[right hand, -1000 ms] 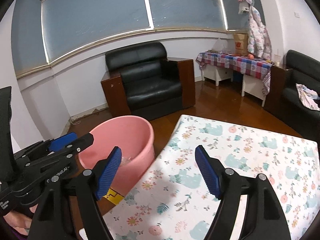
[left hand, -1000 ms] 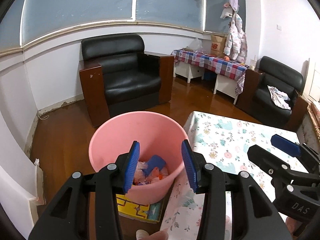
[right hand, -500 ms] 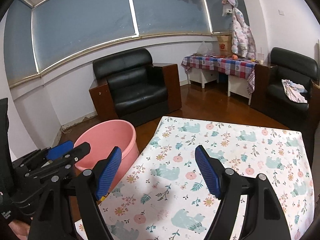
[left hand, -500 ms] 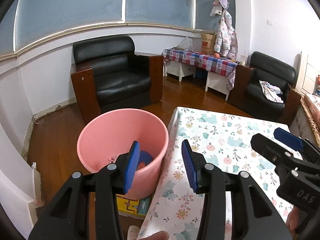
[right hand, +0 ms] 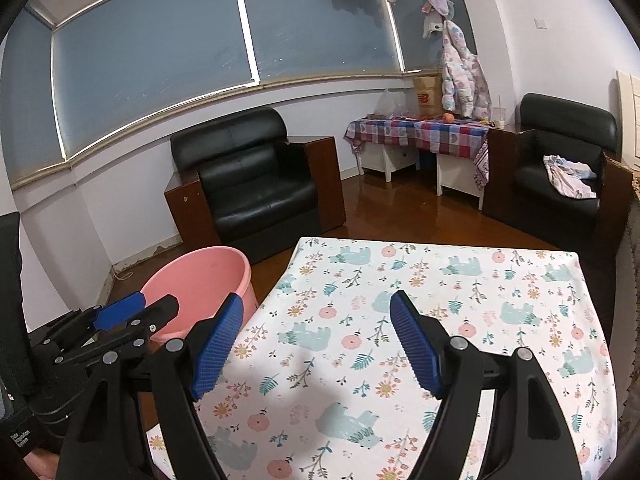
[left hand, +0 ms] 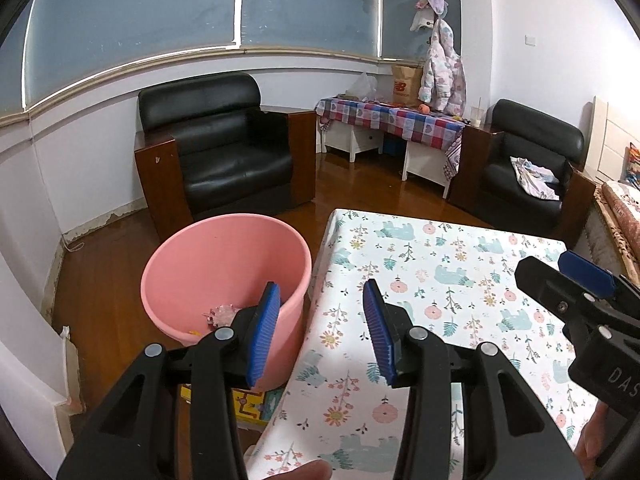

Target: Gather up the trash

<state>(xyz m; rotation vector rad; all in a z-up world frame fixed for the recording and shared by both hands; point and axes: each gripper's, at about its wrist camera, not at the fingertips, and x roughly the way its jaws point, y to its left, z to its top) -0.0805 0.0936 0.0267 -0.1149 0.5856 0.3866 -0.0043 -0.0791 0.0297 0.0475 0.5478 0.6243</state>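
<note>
Both empty: left gripper (left hand: 320, 328) beside pink bin (left hand: 224, 276), right gripper (right hand: 316, 344) over table (right hand: 520, 320).

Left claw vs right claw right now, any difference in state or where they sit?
The left claw hangs over the table edge beside the pink bin; the right claw sits over the floral tablecloth. The left claw's gap looks narrower than the right claw's. Both are open and empty.

Bin (left hand: 226, 276) on the floor, left of the table (left hand: 440, 280); armchair (left hand: 228, 148) behind it.
</note>
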